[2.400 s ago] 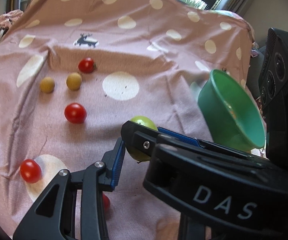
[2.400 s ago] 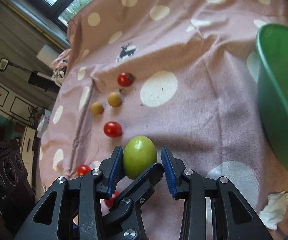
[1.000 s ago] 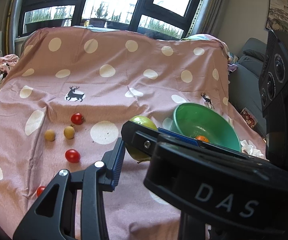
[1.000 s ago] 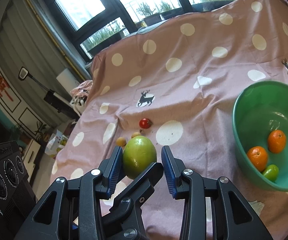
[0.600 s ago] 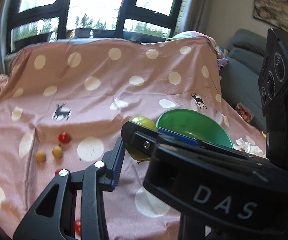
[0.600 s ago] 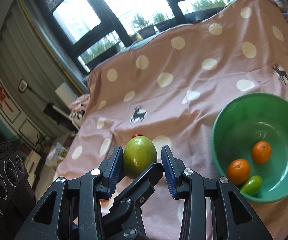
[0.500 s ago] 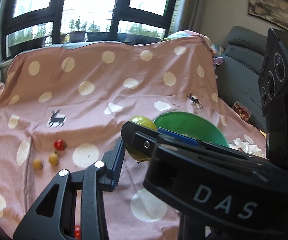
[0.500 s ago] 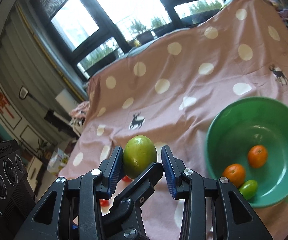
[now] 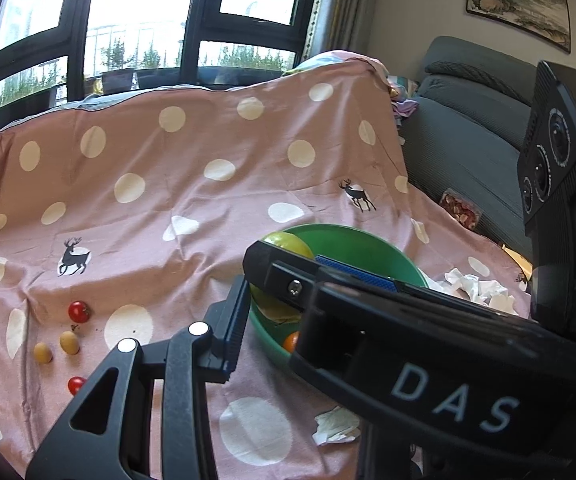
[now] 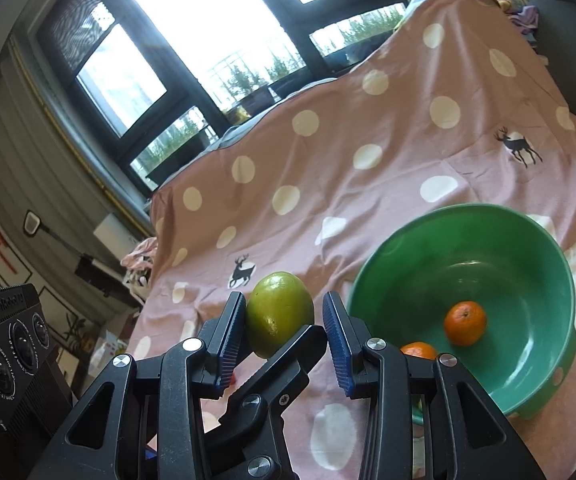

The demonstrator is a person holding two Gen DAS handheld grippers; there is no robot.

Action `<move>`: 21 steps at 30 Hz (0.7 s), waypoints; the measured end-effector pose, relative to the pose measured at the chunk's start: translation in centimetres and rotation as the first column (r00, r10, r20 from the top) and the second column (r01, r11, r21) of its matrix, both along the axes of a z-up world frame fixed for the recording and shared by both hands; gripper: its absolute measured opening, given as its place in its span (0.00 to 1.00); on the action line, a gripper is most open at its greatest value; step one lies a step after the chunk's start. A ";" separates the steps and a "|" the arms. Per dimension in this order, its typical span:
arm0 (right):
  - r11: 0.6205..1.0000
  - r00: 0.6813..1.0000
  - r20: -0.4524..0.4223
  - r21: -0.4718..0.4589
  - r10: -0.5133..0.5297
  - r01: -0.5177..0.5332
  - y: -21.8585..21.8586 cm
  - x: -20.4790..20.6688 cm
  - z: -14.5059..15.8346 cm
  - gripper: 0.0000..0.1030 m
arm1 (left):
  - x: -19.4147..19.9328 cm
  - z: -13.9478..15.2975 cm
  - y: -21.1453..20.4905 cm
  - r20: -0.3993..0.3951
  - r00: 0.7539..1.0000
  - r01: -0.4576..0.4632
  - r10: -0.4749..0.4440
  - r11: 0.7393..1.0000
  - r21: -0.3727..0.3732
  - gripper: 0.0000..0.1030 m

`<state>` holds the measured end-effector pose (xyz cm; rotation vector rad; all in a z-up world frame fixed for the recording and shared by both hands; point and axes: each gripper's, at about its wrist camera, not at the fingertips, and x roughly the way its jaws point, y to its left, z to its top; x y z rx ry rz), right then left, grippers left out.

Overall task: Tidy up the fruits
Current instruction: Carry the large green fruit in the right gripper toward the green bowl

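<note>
Left wrist alone shows cherry tomatoes point(image 9: 78, 311); right's shows oranges point(image 10: 465, 323).

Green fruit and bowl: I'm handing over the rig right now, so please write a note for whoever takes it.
Left gripper: jaws shut on the green fruit, held up near the green bowl.
Right gripper: crossed with the left; one pad touches the fruit, real grip unclear.
Done: two oranges in the bowl.
Left: drop the fruit in, then likely collect two tomatoes and two small yellow fruits from the cloth.
</note>
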<state>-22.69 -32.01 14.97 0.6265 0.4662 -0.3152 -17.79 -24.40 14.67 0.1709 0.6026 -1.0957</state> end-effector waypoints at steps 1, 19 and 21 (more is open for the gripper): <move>1.000 1.000 0.000 0.001 -0.007 0.007 -0.1 -0.1 0.0 0.39 | -0.1 -0.1 -0.3 -0.003 1.000 0.008 -0.008 1.000 0.003 0.33; 0.989 0.993 -0.028 0.085 -0.115 0.117 -3.4 -2.4 -1.8 0.39 | -1.2 -1.9 -4.1 -0.063 0.994 0.097 -0.093 0.994 0.058 0.33; 0.987 0.991 -0.031 0.097 -0.129 0.131 -3.8 -2.7 -2.1 0.39 | -1.2 -2.1 -4.4 -0.071 0.992 0.107 -0.102 0.992 0.065 0.32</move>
